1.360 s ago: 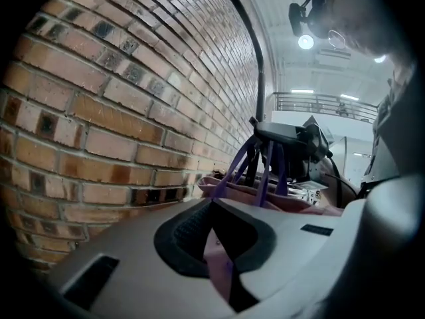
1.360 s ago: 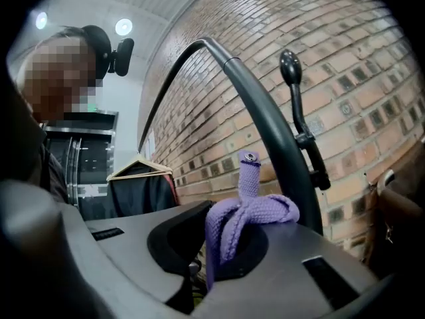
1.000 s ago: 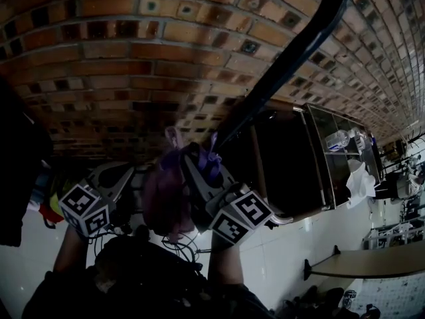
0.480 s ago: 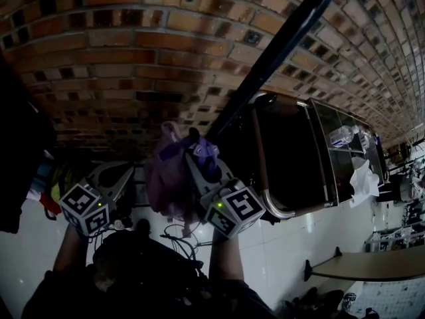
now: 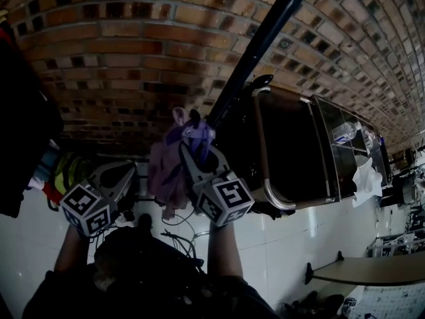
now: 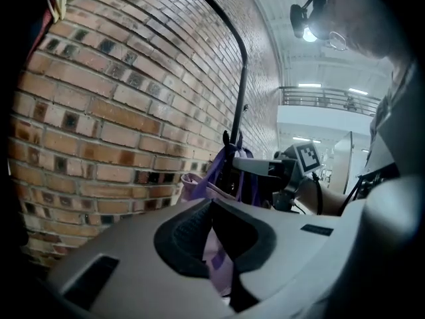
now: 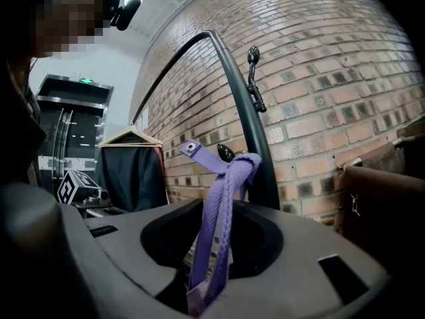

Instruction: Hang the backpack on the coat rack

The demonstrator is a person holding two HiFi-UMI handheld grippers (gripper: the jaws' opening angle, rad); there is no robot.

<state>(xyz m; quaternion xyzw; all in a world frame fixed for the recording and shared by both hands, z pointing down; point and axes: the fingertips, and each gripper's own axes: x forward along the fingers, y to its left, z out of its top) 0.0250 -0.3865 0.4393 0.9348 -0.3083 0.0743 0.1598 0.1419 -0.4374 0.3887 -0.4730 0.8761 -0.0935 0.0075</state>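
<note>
Between the right gripper's (image 7: 214, 244) jaws: the purple strap (image 7: 224, 191) of the backpack (image 5: 165, 171), pinched tight, bag hanging below. Just beyond the jaws the strap loop meets a peg (image 7: 224, 153) on the coat rack (image 7: 247, 111); cannot tell if it is seated. Judged late stage: seat loop, release. Left gripper (image 5: 114, 181), beside it: jaws spread, empty. Beyond: brick wall (image 5: 119, 58). Underneath: white tile floor (image 5: 279, 244).
</note>
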